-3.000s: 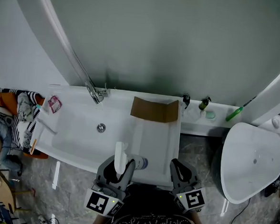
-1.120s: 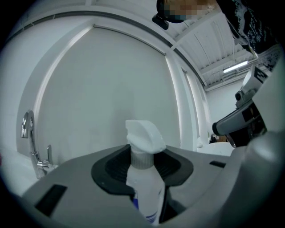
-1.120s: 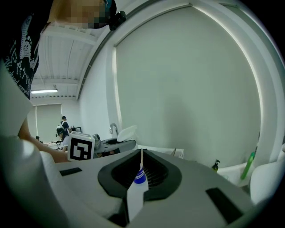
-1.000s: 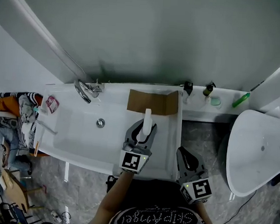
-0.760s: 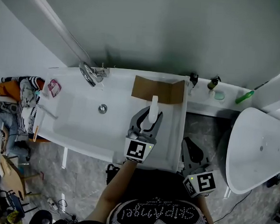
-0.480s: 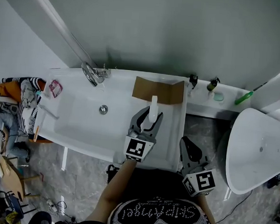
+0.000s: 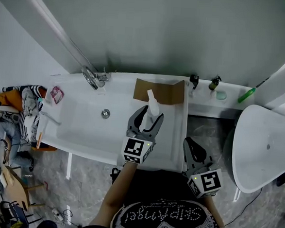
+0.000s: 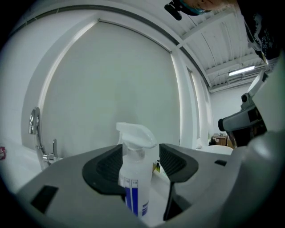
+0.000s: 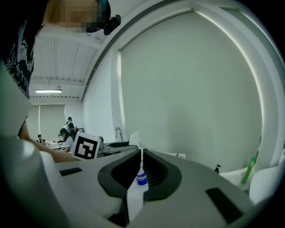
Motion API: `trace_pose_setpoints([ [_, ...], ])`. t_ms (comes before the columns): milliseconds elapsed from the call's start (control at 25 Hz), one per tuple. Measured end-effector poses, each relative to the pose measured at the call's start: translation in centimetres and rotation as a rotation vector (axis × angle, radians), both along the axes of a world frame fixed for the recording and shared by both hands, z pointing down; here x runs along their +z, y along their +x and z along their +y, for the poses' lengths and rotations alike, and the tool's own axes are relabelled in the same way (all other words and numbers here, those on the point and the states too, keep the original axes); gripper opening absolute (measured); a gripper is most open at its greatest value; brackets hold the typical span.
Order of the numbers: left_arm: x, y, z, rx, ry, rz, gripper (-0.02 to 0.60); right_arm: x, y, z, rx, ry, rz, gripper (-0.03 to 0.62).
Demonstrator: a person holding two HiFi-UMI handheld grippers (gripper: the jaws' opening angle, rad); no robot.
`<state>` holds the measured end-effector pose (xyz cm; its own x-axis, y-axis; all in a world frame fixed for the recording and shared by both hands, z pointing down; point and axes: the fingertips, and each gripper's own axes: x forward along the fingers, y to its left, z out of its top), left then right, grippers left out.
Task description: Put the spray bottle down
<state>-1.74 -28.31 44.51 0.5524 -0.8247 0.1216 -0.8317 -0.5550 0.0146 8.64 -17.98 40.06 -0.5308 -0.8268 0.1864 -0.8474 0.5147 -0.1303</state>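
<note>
White bottle (image 7: 153, 106) sits between left tool's (image 7: 151, 113) opening jaws, near one; withdrawal could tip it. Right tool (image 7: 190, 143) closed.

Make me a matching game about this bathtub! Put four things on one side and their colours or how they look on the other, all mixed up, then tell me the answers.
Things:
1. spray bottle
2. cardboard
3. tap
4. right gripper

How they look:
A. shiny silver
B. jaws shut
C. brown
D. white with a blue label

Answers: 1-D, 2-C, 3-A, 4-B
</note>
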Motion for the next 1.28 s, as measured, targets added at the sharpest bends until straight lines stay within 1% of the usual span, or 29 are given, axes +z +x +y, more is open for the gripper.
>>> trace_pose_setpoints([
  [160, -1.0, -0.7, 1.3, -0.011, 0.003, 0.000, 0.253, -0.3, -0.3, 0.4, -0.013, 0.011, -0.003, 0.028],
  [320, -3.8, -1.8, 3.7, -0.011, 0.023, 0.026, 0.252, -0.5, -0.3, 0.4, -0.020, 0.019, -0.001, 0.028],
  [440, -5.2, -2.5, 5.2, 0.028, -0.022, 0.042, 0.252, -0.5, -0.1, 0.3, -0.019, 0.019, 0.004, 0.028],
  [480, -5.9, -2.9, 5.7, 0.033, -0.024, 0.051, 0.249, -0.5, -0.1, 0.3, -0.020, 0.019, 0.005, 0.028],
  [520, -6.6, -3.4, 6.2, 0.030, -0.016, 0.063, 0.221, -0.5, 0.0, 0.3, -0.021, 0.017, 0.005, 0.028],
  [600, -8.3, -4.6, 7.4, 0.014, 0.014, 0.087, 0.123, -0.5, 0.1, 0.4, -0.020, 0.013, 0.001, 0.028],
  [680, -9.8, -5.9, 8.3, -0.005, 0.039, 0.109, 0.069, -0.5, 0.1, 0.6, -0.020, 0.011, 0.001, 0.028],
  [760, -10.8, -7.0, 9.0, -0.014, 0.043, 0.124, 0.020, -0.6, 0.1, 0.7, -0.022, 0.011, 0.005, 0.028],
  [800, -11.2, -7.4, 9.4, -0.014, 0.041, 0.126, 0.008, -0.6, 0.1, 0.8, -0.022, 0.011, 0.005, 0.028],
  [960, -12.2, -8.7, 11.3, -0.016, 0.052, 0.130, 0.005, -0.5, 0.1, 1.0, -0.020, 0.003, 0.004, 0.028],
  [1280, -14.6, -11.8, 14.8, -0.126, 0.047, 0.172, 0.005, -0.1, 0.0, 1.0, -0.011, -0.011, 0.007, 0.028],
])
